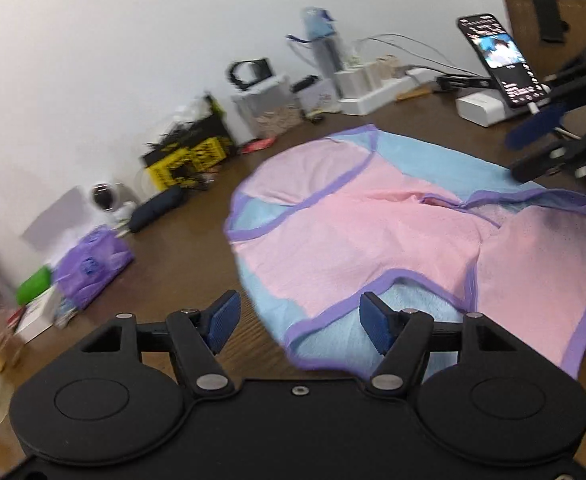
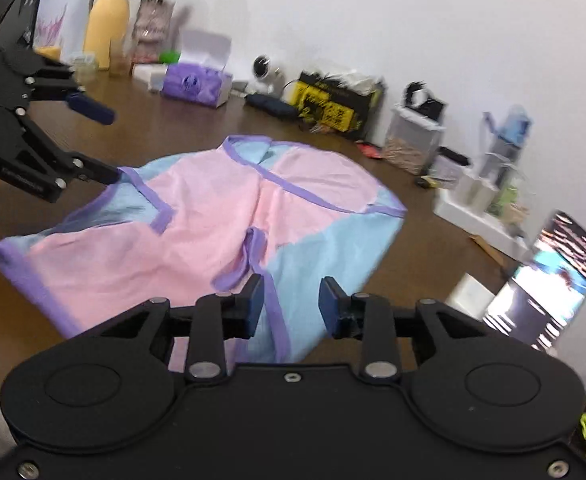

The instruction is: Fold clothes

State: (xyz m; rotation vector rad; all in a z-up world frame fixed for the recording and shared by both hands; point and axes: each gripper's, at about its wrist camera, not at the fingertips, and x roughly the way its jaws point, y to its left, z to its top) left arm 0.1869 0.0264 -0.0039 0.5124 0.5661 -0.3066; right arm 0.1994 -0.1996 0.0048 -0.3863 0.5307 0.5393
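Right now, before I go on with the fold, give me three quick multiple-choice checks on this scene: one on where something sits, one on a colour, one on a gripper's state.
1. Where does the purple tissue pack lie?
A. On the garment
B. On the table near the wall, off the garment
C. Between the right gripper's fingers

2. What colour is the garment's edge trim?
A. Purple
B. Yellow
C. Black

3. How is the left gripper right now?
A. Shut on the garment
B. Shut on the phone
C. Open, pads on nothing

Answers:
1. B: the pack rests on the bare brown table beyond the garment's far edge.
2. A: purple strips border the pink and blue panels.
3. C: its blue pads stand apart, with the cloth lying between them, ungripped.
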